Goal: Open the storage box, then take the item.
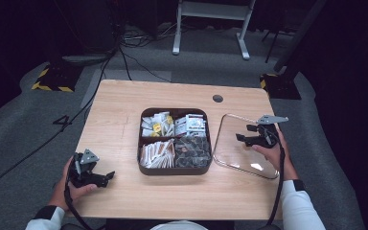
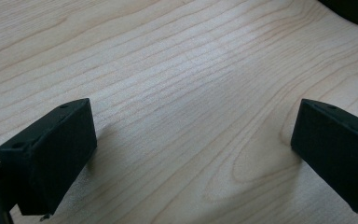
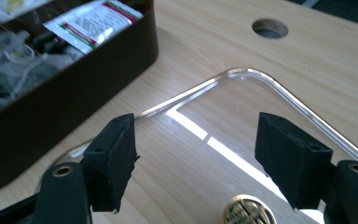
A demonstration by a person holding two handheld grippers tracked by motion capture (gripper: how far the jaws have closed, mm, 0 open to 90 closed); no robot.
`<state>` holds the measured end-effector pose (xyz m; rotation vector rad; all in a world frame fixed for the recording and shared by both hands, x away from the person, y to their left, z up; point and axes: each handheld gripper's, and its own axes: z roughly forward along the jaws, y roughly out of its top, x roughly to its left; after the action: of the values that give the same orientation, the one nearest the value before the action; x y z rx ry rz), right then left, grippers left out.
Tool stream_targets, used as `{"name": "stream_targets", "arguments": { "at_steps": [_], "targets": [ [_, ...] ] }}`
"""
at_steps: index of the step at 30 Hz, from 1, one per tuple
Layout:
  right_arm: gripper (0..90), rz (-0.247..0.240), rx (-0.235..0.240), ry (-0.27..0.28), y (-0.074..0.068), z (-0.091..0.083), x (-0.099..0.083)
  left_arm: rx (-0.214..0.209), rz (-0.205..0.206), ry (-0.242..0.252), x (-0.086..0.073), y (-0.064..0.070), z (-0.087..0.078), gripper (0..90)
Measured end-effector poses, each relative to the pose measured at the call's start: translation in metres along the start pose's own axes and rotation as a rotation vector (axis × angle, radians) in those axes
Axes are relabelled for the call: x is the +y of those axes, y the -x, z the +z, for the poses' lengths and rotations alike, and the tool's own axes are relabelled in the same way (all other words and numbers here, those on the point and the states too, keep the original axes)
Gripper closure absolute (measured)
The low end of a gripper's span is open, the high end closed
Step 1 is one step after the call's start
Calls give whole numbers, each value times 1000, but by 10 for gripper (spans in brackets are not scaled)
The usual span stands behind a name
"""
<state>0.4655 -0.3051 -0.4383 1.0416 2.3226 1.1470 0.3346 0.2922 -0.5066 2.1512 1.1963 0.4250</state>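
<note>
A dark brown box point(image 1: 145, 168) with four compartments sits at the middle of the wooden table point(image 1: 120, 110), holding sachets and tea bags. Its clear lid point(image 1: 230, 148) lies flat on the table to the right of the box. My right gripper point(image 1: 241, 138) hovers open over the lid; in the right gripper view its jaws stand wide apart above the clear lid point(image 3: 242, 121), with a brass knob point(image 3: 249, 211) just below them and the box point(image 3: 74, 93) to the left. My left gripper point(image 1: 109, 176) rests open near the table's front left, over bare wood point(image 2: 186, 93).
A round cable hole point(image 1: 217, 98) sits in the table behind the box. Beyond the table are grey floor, cables, a white desk frame point(image 1: 211, 24) and yellow-black striped bases point(image 1: 52, 79). Bare wood lies left of the box.
</note>
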Motion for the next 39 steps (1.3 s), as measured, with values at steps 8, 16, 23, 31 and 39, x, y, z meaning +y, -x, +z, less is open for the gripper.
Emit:
{"name": "stream_targets", "arguments": {
  "at_steps": [8, 16, 23, 31, 39],
  "targets": [
    [321, -57, 34, 38, -22, 6, 27, 2, -8, -2, -1, 1, -1, 4],
    [328, -108, 74, 48, -44, 23, 51, 4, -8, 3, -1, 1, 0, 4],
    [333, -158, 105, 42, -67, 40, 70, 6, -11, 3, -1, 1, 0, 4],
    [329, -189, 130, 7, -88, 67, 88, 3, -9, 0, 0, 1, 0, 4],
    [330, -195, 83, -80, -94, 108, 97, 3, -8, -1, -1, 1, 0, 4]
  ]
}}
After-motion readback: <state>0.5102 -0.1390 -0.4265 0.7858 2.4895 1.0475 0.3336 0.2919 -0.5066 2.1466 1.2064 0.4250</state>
